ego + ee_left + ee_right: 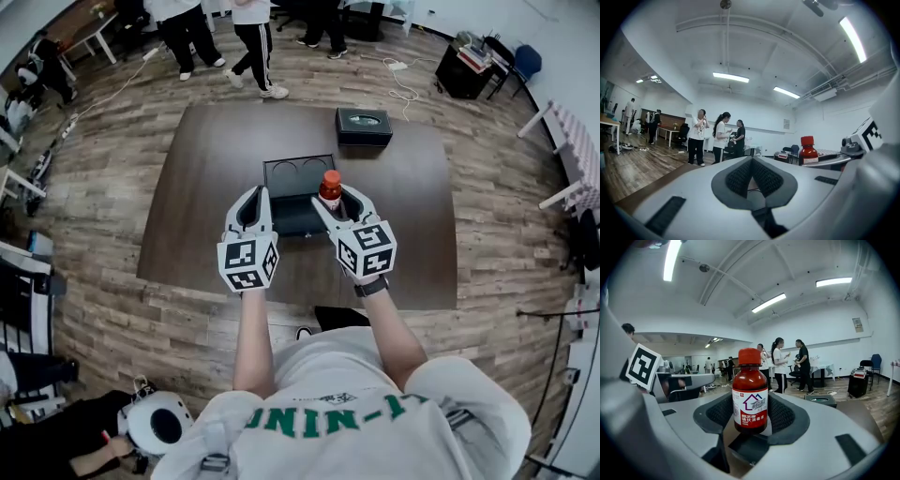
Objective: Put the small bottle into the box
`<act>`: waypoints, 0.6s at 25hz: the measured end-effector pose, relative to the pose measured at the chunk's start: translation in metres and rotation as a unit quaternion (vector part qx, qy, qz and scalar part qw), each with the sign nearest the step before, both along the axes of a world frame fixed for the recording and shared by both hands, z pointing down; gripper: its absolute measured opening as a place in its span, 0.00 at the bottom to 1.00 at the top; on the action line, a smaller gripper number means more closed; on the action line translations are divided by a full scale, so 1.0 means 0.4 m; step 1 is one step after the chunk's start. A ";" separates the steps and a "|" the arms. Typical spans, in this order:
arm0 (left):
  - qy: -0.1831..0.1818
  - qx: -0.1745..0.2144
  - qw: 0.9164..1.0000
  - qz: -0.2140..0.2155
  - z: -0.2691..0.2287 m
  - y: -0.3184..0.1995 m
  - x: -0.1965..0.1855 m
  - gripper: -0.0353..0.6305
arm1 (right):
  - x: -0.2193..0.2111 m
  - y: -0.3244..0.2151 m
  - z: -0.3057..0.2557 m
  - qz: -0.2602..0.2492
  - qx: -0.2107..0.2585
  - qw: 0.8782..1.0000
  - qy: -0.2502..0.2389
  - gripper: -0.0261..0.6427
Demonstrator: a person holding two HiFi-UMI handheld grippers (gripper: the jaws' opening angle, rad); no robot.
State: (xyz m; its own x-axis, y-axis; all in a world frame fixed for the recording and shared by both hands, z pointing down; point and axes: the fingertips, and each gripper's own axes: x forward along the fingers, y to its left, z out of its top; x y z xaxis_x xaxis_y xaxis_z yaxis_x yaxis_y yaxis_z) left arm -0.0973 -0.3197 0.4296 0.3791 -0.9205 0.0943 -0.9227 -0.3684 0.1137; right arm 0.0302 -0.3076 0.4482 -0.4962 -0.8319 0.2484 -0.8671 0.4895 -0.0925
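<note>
A small brown bottle (329, 187) with a red cap and a red-and-white label stands upright between the pads of my right gripper (341, 202), which is shut on it. The right gripper view shows the bottle (750, 394) held low on its body, neck and cap above the right gripper (750, 414). It hangs over the right part of an open black box (284, 169) in the middle of the dark table (202, 187). My left gripper (257, 195) hovers beside it on the left, shut and empty, its pads (740, 174) meeting at the tips.
A second black box (364, 126) with an oval top opening sits at the table's far right. Several people (253, 42) stand on the wood floor beyond the far edge. Chairs and desks line the room's sides.
</note>
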 end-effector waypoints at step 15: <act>0.002 -0.054 0.998 -0.017 0.127 -0.187 -0.011 0.07 | -0.030 -0.234 0.157 -0.139 -0.078 0.978 0.133 0.39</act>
